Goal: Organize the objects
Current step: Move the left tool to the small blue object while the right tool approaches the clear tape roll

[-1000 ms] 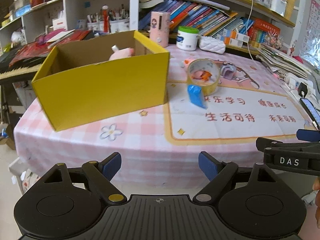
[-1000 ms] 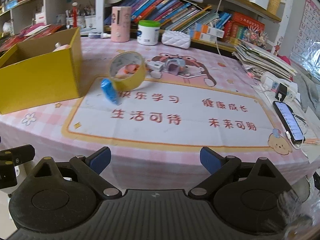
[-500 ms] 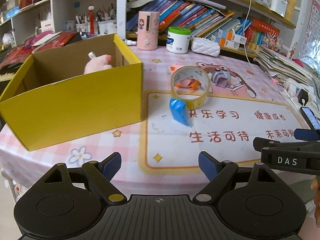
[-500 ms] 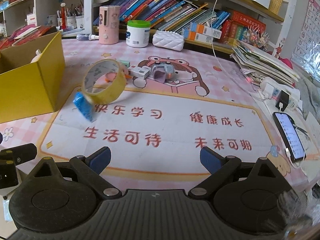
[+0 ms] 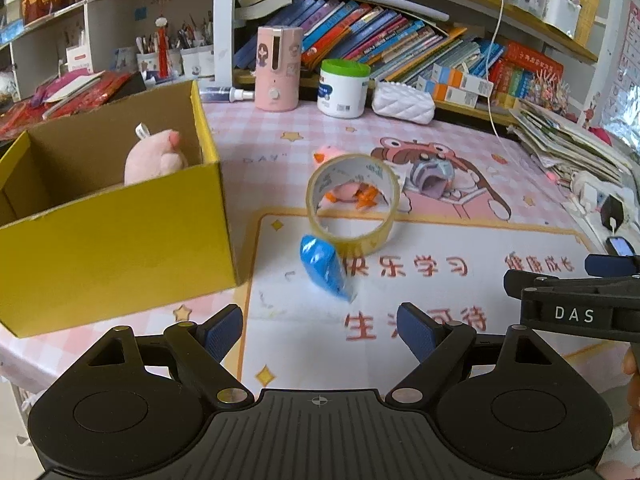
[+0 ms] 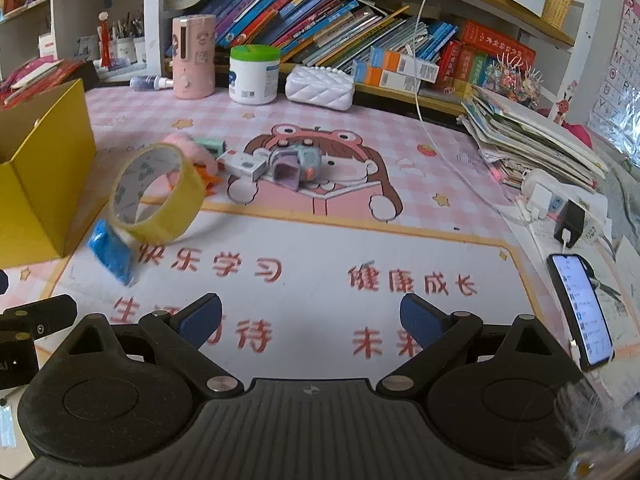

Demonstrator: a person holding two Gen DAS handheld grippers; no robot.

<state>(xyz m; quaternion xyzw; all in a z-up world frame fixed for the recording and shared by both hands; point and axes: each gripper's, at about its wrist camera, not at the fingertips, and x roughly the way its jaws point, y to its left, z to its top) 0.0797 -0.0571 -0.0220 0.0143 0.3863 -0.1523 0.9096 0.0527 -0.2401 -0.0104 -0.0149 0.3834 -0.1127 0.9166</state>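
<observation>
nearest, left gripper (image 5: 322,330) at 6 o'clock of its own view, blue pads spread wide with nothing between them; right gripper (image 6: 310,322) likewise wide apart and empty, low over the printed mat (image 6: 320,280). just beyond, at 12 o'clock from the left gripper, a blue packet (image 5: 325,268) lying on the mat, touching a tape roll (image 5: 353,202) standing on edge. at 10 o'clock, a yellow box (image 5: 120,248) open on top, with a pink plush (image 5: 154,158) inside. behind the roll, a small pink-and-orange toy (image 5: 352,194), seen partly through the ring. farther at 1 o'clock, a grey-purple toy (image 5: 434,178). at 3 o'clock in the right view, a phone (image 6: 580,312) at the table's edge. farthest, a pink dispenser (image 5: 278,68), a green-lidded jar (image 5: 344,88) and a white pouch (image 5: 402,102) before the bookshelf (image 5: 400,40).
</observation>
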